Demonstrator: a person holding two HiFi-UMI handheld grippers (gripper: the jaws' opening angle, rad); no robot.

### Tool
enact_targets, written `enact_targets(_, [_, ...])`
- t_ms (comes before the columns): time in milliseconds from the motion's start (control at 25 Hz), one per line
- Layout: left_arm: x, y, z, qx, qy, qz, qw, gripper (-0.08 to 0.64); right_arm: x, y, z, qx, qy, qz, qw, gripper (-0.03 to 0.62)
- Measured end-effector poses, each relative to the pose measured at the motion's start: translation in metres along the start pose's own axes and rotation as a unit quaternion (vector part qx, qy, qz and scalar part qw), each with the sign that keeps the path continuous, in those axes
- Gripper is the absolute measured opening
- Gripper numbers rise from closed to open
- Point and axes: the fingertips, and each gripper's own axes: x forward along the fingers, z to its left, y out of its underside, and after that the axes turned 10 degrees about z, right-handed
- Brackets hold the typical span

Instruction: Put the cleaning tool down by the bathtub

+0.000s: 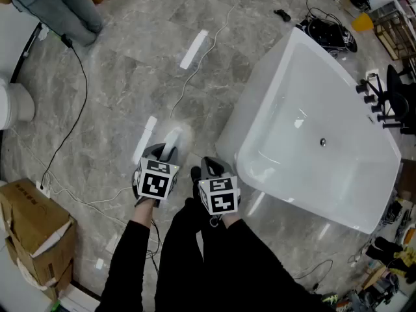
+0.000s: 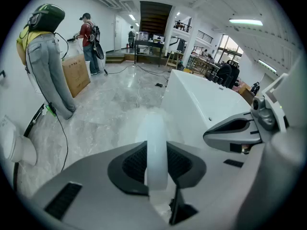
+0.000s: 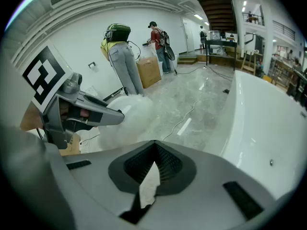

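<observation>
Carry step, near its end. Left hand-held gripper (image 1: 166, 152) pitched downward, jaws partly closed and clamped on the pale handle of the cleaning tool (image 2: 156, 147). The tool's fluffy white head sticks out ahead of the jaws, over the floor (image 1: 117, 77) and a little left of the bathtub (image 1: 237, 125). Cannot tell whether the head touches the floor yet. Right hand-held gripper (image 1: 212, 166) has its jaws together with nothing in them, and hangs just beside the tub's near corner. Not set down yet. The next move likely calls for lowering the left side until head and handle rest on the floor, then letting the jaws part and lifting clear. Open room: bare marble between the tool head and the tub wall looks enough. Watch the tub's wall and rim on the right, a white strip (image 1: 144, 138) on the floor just left of the gripper, and a thin cable (image 1: 71, 122) trailing further left.
</observation>
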Motion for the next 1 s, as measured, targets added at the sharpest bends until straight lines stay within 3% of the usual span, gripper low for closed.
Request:
enact_targets(760, [-0.014,-0.049,-0.003,0.008,-0.006,-0.002,0.9999,0.093,-0.019,-0.04,-0.014,0.01,-0.015,-0.023,1.0,0.0])
enact_targets(1000, [-0.012,-0.072,-0.002,0.015,-0.005,-0.004,0.9999,0.094,-0.017,-0.053,-0.025,0.032,-0.02,-0.025,0.999,0.0])
